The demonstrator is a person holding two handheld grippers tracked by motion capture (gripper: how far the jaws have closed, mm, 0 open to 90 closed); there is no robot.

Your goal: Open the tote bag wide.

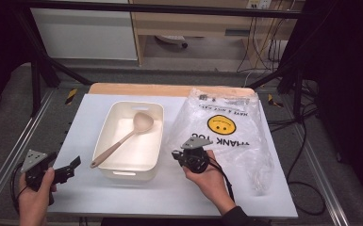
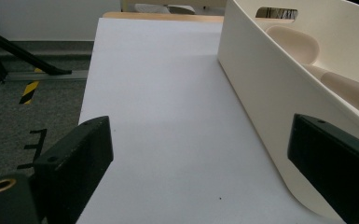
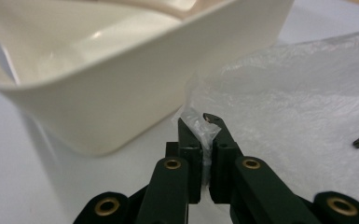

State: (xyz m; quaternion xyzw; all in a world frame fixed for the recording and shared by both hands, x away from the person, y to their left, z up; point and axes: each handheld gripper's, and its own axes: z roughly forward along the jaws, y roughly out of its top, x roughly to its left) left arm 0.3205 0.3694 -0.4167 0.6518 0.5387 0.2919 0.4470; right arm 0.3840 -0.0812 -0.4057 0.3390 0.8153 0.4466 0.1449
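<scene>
My right gripper (image 3: 204,140) sits low centre in the frame, wrist bent left, jaws clamped on the near edge of the one plastic bag (image 1: 226,127), right of the one tub (image 1: 122,175). My left gripper (image 1: 68,172) rests lower left, jaws apart. One spoon (image 1: 122,139), seemingly untouched.

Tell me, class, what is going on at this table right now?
A person holds a gripper in each hand. The right gripper is shut on the edge of a clear plastic bag with a smiley face, beside a cream tub holding a spoon. The left gripper sits open on the table, left of the tub.
</scene>
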